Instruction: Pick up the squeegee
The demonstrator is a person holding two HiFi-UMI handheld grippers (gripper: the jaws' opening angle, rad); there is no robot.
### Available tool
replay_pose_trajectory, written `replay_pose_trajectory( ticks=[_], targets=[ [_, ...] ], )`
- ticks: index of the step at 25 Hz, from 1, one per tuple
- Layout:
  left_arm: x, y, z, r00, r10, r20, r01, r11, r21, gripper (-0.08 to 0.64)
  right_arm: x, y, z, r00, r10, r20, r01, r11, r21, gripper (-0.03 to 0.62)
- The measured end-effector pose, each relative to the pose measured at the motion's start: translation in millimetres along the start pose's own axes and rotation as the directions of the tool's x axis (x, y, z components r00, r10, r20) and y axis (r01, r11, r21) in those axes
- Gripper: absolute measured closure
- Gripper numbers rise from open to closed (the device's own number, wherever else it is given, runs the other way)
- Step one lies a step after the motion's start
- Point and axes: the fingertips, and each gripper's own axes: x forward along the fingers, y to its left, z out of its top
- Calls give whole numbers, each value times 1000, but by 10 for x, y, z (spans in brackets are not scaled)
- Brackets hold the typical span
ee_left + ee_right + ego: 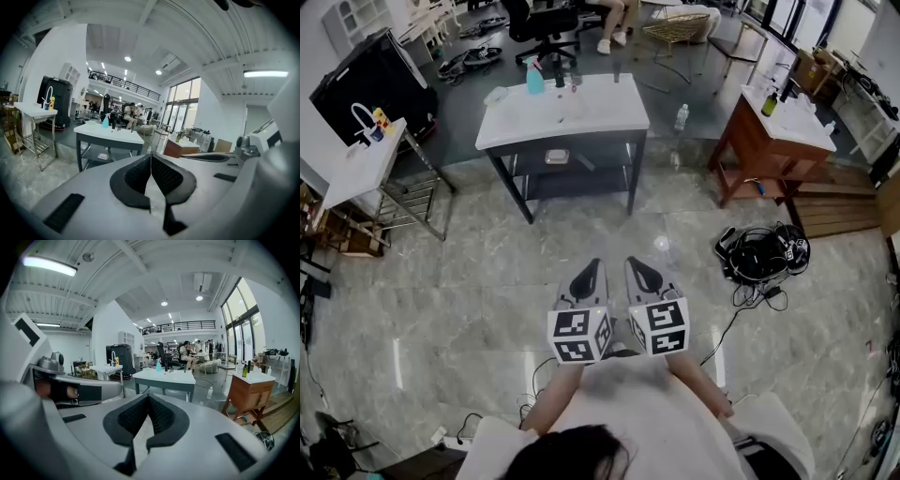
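White table (609, 111): blue spray bottle (534, 77); squeegee too small to tell.

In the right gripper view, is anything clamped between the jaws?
No: the right gripper has its jaws closed together with nothing between them, and the white-topped table stands well beyond it.

Test-lab hall: washbasin table (609, 117), office chair (546, 22), floor cables (762, 253), mezzanine (180, 326).
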Motion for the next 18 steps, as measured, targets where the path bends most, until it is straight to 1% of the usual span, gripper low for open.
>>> replay_pose_trajectory(
  ticks=[6,10,12,18],
  targets=[
    [12,87,-59,1000,23,-11,-24,1000,-21,532,66,48,-55,999,25,-21,-25,1000,-8,565],
    [87,112,-81,999,29,-15,-29,1000,11,532,125,25,-94,999,32,-28,-33,999,-15,565],
    [144,120,-90,1000,23,-19,-23,1000,18,532,164,-6,-96,999,26,-31,-27,999,-22,565],
    [393,182,-104,999,3,-43,-4,1000,-17,532,303,-201,-85,998,-10,-56,8,999,-33,565]
  ],
)
